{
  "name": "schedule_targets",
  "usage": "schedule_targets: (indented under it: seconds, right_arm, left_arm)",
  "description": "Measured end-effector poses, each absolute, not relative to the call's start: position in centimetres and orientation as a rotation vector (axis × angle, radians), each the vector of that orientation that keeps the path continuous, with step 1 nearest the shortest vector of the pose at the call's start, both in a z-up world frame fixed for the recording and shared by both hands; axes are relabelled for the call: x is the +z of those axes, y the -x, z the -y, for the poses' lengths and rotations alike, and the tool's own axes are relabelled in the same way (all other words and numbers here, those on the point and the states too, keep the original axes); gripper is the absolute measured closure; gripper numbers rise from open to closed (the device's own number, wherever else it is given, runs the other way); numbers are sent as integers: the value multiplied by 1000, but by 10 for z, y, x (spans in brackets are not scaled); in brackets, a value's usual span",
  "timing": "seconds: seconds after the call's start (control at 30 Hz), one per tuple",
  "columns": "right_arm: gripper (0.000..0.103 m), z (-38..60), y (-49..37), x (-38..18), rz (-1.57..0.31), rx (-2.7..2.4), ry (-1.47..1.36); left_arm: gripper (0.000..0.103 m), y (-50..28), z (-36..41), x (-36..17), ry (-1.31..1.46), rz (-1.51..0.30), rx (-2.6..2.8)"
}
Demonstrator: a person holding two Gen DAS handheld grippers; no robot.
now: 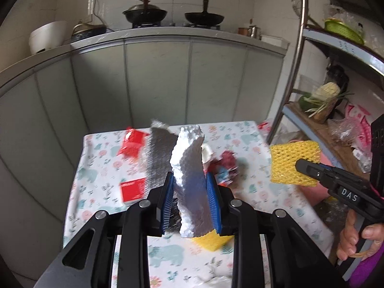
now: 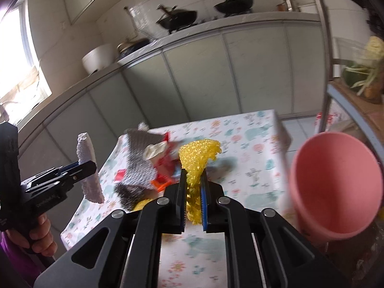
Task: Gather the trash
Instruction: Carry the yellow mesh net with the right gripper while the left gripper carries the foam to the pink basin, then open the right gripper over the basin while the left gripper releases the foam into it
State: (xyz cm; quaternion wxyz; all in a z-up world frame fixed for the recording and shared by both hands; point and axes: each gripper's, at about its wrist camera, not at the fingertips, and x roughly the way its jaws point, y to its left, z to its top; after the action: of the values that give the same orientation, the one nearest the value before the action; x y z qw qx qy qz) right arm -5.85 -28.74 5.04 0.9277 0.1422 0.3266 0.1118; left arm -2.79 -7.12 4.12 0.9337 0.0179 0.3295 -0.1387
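The left gripper (image 1: pixel 189 180) is partly closed on one foam slab (image 1: pixel 189 168): white beaded polystyrene with a silvery, dimpled foil face, broken-edged, standing upright between the blue ribbed pads (image 1: pixel 212 199), which press on both its sides. It is lifted clear of the table (image 1: pixel 252 184).

The right gripper (image 2: pixel 193 180) is clamped tight on one yellow net (image 2: pixel 196 158), a soft foam mesh sleeve, crumpled where the fingers (image 2: pixel 180 192) squeeze it and fanning out above the tips. From the left view it looks like a flat square of open honeycomb weave.

A second yellow net piece (image 1: pixel 211 240) lies on the table just below the left fingers.

Beyond the left fingertips, on the table: one grey foil sheet (image 1: pixel 158 158), embossed like the slab's face, just left of the slab; two red cartons (image 1: pixel 133 188), boxy and blurred, further left; one crumpled white scrap (image 1: pixel 207 153) and one red-and-blue wrapper wad (image 1: pixel 226 168) just right of the slab.

The table wears a cloth printed with pale animals and flowers.

One pink bin (image 2: pixel 336 184), smooth plastic, round and tapered, stands open-mouthed to the right of the right fingers, beside the table's edge.

Two dark woks (image 1: pixel 145 14) sit on the counter far behind.
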Motion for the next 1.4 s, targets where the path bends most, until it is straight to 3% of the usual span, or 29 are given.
schedule_targets:
  seconds: [0.3,0.7,1.4]
  right_arm:
    - [93,363,67,53,-630,-10,-309]
    - [93,426,64,10,-726,-273,-289]
    - [93,446,43,-48,-862,-356,-300]
  left_arm:
    - [77,9,157,48,-70,-657,-475]
    - [76,-13,283,21,-156,-726,-673]
    - [76,-65,367,-69,-233,-950,-705]
